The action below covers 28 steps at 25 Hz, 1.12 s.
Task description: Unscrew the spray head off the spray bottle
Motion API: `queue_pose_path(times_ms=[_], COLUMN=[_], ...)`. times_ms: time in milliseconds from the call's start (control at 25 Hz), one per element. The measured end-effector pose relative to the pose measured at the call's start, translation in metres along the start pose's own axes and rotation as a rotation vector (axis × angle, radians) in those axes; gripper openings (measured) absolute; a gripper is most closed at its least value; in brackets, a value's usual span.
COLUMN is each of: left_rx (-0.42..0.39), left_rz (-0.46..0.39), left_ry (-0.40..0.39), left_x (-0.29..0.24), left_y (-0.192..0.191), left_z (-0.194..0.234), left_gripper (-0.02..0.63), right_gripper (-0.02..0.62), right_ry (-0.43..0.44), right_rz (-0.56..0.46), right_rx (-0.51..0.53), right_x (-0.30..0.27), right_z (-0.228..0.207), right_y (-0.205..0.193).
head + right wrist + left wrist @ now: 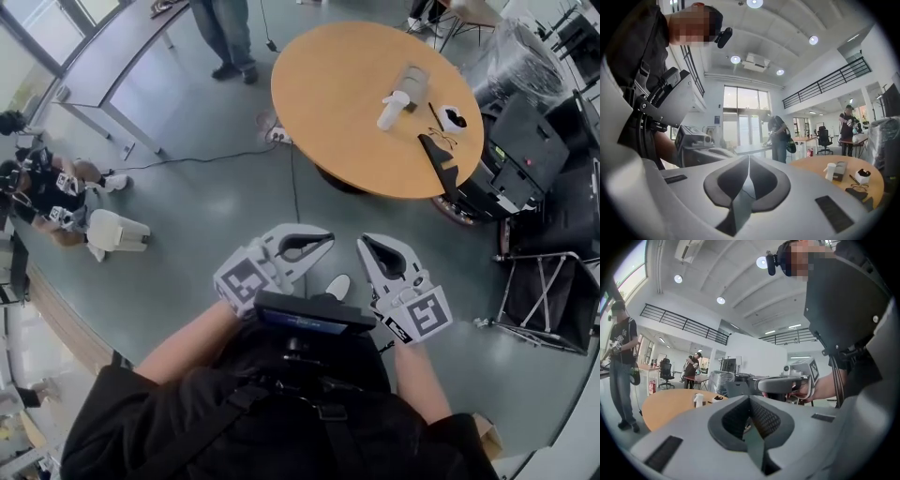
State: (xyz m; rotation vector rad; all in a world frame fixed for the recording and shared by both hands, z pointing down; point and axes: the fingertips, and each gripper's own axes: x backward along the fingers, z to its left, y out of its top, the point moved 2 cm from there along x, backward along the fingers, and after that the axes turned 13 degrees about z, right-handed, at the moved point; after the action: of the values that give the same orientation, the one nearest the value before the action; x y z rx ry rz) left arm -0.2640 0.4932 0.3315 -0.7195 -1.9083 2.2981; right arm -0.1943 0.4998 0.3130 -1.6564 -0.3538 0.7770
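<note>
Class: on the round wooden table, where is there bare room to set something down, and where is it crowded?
The left half of the table is bare, from its rim up to the white spray bottle. The right side is crowded: the grey box, a small white object, glasses and a black item sit close together.

The spray bottle (pixel 394 110) stands on the round surface (pixel 319 94), toward its right edge; a flat case (pixel 413 82) lies just beyond it; a small tub (pixel 452 117) sits nearer that edge; the left gripper (pixel 319 244) and right gripper (pixel 373 251) hang side by side over the floor (pixel 187 187), well apart from the surface's near edge.
</note>
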Motion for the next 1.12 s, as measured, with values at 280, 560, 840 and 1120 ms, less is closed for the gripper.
queue_pose_path(times_ms=[280,560,840,1120], left_rx=[0.000,0.014,0.061,0.051], left_rz=[0.010,0.037,0.027,0.026], left_ry=[0.034,0.053,0.091,0.105], left_x=[-0.084,-0.167,-0.218,-0.235], left_y=[0.035,0.058,0.079,0.089], left_z=[0.014,0.019,0.023,0.036], left_gripper=[0.005,0.005,0.005,0.005], right_gripper=[0.037,0.037,0.037,0.037], right_ry=[0.053,0.096,0.142,0.155], right_rz=[-0.012,-0.024,-0.033,-0.049], right_rx=[-0.021,-0.040,-0.041,-0.053], right_x=[0.023,0.047,0.069,0.070], right_z=[-0.091,-0.173,-0.229,-0.251], right_y=[0.002,-0.005,-0.011,-0.011])
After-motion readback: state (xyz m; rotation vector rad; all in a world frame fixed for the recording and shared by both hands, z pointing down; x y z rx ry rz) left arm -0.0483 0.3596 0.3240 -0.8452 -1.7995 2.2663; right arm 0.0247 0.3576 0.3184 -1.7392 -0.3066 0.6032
